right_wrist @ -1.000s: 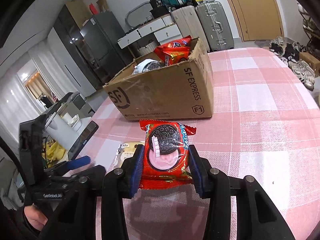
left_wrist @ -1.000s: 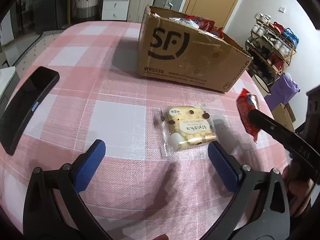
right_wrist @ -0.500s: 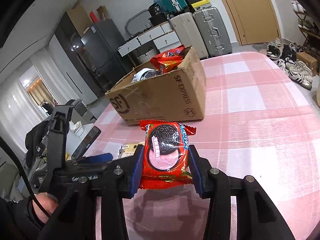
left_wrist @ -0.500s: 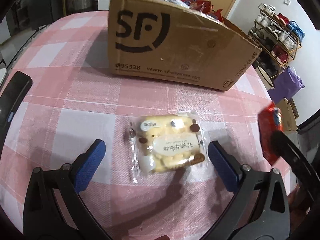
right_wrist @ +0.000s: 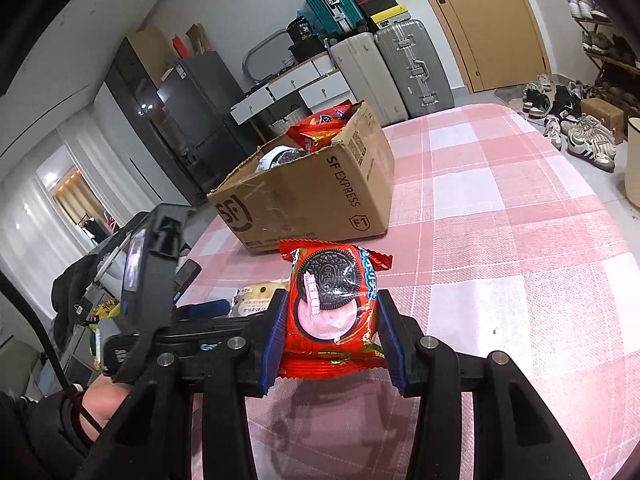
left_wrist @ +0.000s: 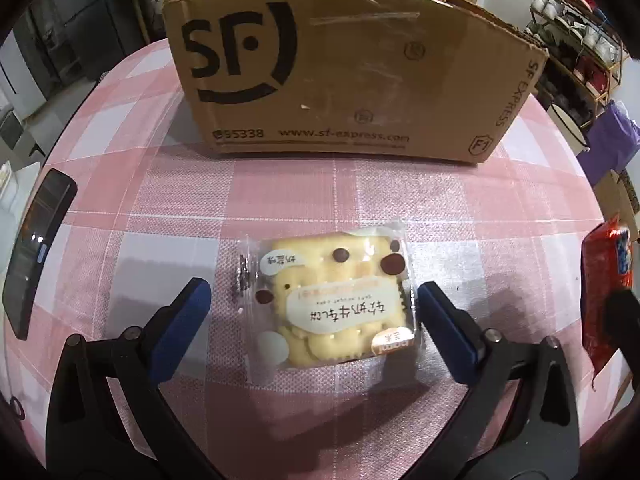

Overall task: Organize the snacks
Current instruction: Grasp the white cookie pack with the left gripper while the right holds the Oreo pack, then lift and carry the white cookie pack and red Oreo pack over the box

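A clear packet of yellow biscuits [left_wrist: 328,304] lies on the pink checked tablecloth [left_wrist: 500,208]. My left gripper [left_wrist: 316,312] is open, its blue pads on either side of the packet, not pressing it. My right gripper [right_wrist: 332,320] is shut on a red Oreo packet [right_wrist: 332,304] and holds it above the cloth; the packet also shows at the right edge of the left wrist view [left_wrist: 606,292]. The open SF cardboard box [left_wrist: 352,72] with several snack packets stands just behind the biscuits; it also shows in the right wrist view [right_wrist: 312,196].
A black phone [left_wrist: 36,252] lies at the table's left edge. The table's right edge drops off to a shoe rack [left_wrist: 576,40] and a purple bag [left_wrist: 612,140]. Suitcases [right_wrist: 400,64] and a fridge stand beyond the far side.
My left gripper has moved forward and down until its pads flank the biscuit packet, with the box now closer. My right gripper still holds the Oreo packet, lifted slightly away.
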